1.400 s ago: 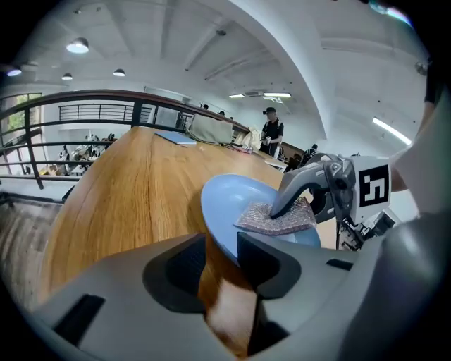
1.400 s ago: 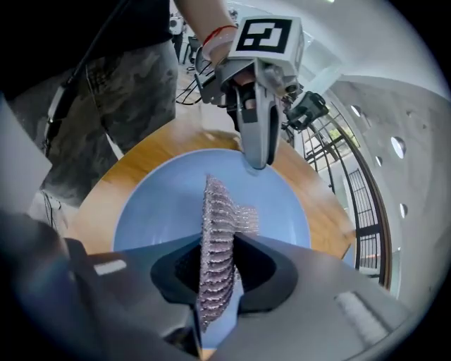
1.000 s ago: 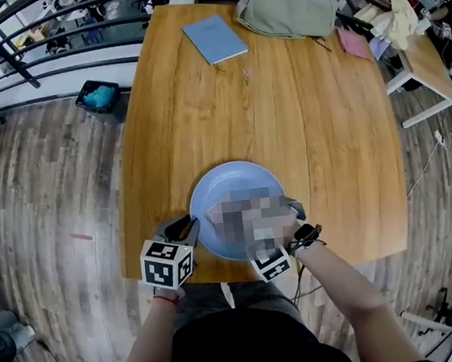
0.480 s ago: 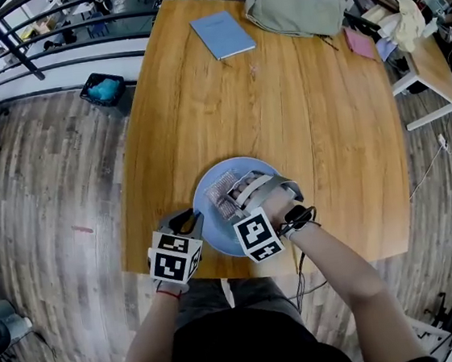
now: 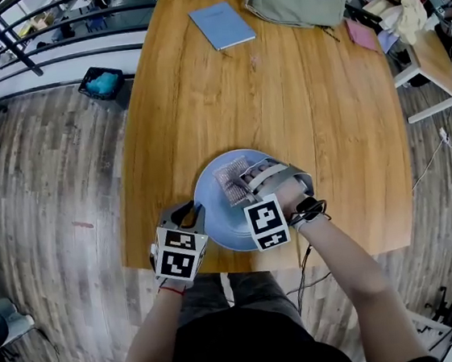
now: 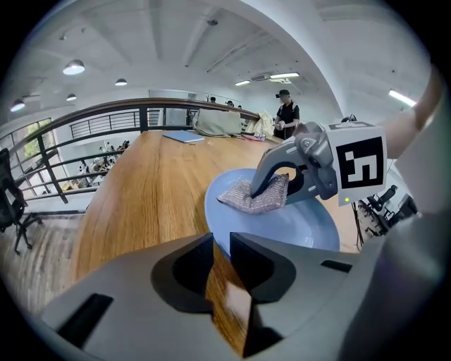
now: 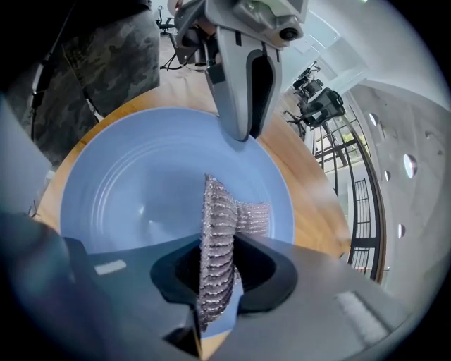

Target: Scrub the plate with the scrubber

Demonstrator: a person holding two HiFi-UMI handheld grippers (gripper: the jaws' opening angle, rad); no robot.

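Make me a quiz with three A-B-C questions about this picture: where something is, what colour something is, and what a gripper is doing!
1. Where is the scrubber?
A. on the plate
B. on the floor
C. in a cup

2. What colour is the plate?
A. red
B. blue
C. green

3. What is the right gripper doing?
A. hanging open with nothing in it
B. pinching the scrubber
C. holding a spoon

Answers:
1 A: the silvery mesh rests against the inside of the plate.
2 B: the plate is pale blue on the wooden table.
3 B: the right gripper view shows the mesh squeezed between its jaws.
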